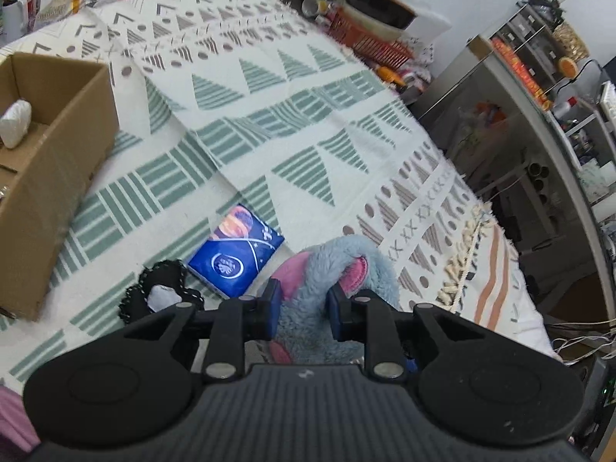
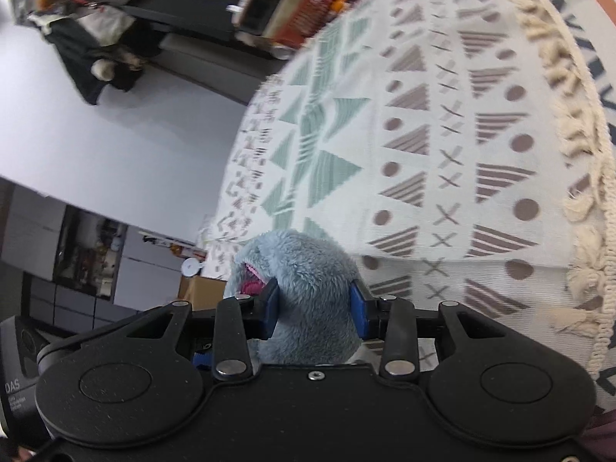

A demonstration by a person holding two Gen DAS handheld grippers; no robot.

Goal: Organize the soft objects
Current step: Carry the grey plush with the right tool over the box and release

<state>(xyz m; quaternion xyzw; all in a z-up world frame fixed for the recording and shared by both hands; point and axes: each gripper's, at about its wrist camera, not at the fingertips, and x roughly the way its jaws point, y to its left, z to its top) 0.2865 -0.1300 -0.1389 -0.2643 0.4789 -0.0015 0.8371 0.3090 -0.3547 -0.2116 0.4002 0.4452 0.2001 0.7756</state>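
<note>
Clearly, my left tool (image 1: 301, 310) is clamped on the blue plush toy (image 1: 327, 269) above the patterned cloth (image 1: 308, 115), with a blue packet (image 1: 236, 256) and cardboard box (image 1: 57, 161) nearby. My right tool (image 2: 313, 310) pinches the same toy's (image 2: 308, 269) fur near the fringed edge.

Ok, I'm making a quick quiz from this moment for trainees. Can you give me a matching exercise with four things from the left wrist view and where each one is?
Things:
1. blue plush toy
2. white bundle
3. blue packet
4. cardboard box

Places:
A. lying flat on the blanket, just right of the black lacy piece
B. standing at the left side of the patterned blanket
C. between the fingers of the left claw
D. inside the box

Pairs: 1-C, 2-D, 3-A, 4-B
</note>
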